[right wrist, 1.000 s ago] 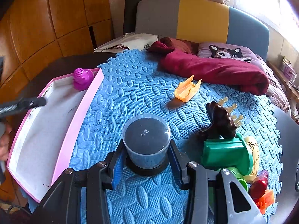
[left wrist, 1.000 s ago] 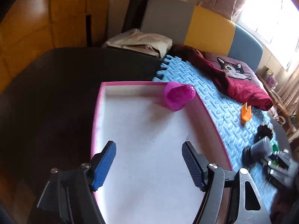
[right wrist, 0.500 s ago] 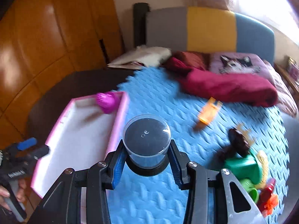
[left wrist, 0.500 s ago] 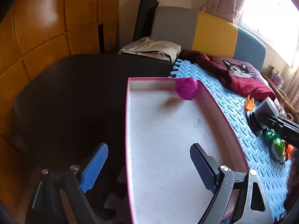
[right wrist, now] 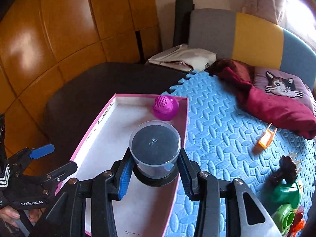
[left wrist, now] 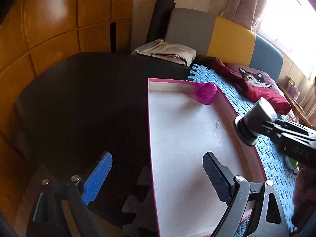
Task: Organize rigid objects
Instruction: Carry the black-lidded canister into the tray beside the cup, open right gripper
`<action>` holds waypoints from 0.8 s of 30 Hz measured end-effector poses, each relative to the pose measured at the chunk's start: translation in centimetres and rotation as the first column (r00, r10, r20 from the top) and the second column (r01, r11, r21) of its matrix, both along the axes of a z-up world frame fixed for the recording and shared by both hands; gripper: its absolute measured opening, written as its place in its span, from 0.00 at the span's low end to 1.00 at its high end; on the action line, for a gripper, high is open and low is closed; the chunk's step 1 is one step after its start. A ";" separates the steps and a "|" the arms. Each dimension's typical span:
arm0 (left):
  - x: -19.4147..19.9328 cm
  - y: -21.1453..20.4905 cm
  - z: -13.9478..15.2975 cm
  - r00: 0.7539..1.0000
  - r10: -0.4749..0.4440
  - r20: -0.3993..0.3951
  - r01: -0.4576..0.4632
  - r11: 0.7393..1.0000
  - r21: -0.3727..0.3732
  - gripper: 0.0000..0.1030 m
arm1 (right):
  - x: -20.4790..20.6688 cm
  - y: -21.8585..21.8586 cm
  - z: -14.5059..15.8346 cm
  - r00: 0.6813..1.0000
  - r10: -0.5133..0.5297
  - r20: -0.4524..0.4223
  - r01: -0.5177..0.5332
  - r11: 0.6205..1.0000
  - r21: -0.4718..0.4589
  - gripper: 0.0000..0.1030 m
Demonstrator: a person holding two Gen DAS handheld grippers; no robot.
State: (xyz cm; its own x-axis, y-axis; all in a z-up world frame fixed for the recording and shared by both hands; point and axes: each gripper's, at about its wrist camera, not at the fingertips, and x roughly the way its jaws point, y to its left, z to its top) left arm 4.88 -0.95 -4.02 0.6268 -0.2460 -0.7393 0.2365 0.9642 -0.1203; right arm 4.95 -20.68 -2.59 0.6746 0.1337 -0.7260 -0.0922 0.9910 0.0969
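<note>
A pink-rimmed tray (left wrist: 150, 138) (right wrist: 94, 122) with a white floor lies at the left edge of the blue foam mat (right wrist: 217, 128). A magenta perforated toy (left wrist: 205, 92) (right wrist: 165, 107) sits in its far right corner. My right gripper (right wrist: 155, 164) is shut on a clear round jar with a black base (right wrist: 155, 144) and holds it above the tray's right side. The left wrist view shows the jar (left wrist: 256, 116) coming in from the right. My left gripper (left wrist: 157, 156) (right wrist: 53, 161) straddles the tray's left rim near the front; its jaws are opening and hold nothing.
On the mat to the right lie an orange toy (right wrist: 265, 138), a dark brown figure (right wrist: 284, 169) and green toys (right wrist: 286, 195). A red blanket (right wrist: 276, 108) and a cat pillow (right wrist: 280, 85) lie at the back. A dark surface (left wrist: 88, 108) spreads left of the tray.
My right gripper carried the jar left from the mat to above the tray. My left gripper slid left from over the tray floor to its left rim, and its jaws widened.
</note>
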 end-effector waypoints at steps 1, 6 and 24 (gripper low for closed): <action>0.0 0.1 0.0 1.000 0.003 0.000 -0.003 1.000 -0.004 0.92 | 0.2 0.2 -0.2 1.000 0.003 -0.008 -0.003 1.000 -0.004 0.42; 0.0 0.7 0.0 1.000 0.019 -0.001 -0.019 1.000 -0.014 0.95 | 0.9 0.5 -0.9 0.999 0.011 -0.036 -0.012 1.000 -0.015 0.42; 0.4 2.0 -0.8 0.999 0.041 -0.035 -0.042 0.999 -0.029 0.95 | 5.4 1.2 -1.6 0.999 -0.023 -0.036 0.021 0.999 -0.050 0.42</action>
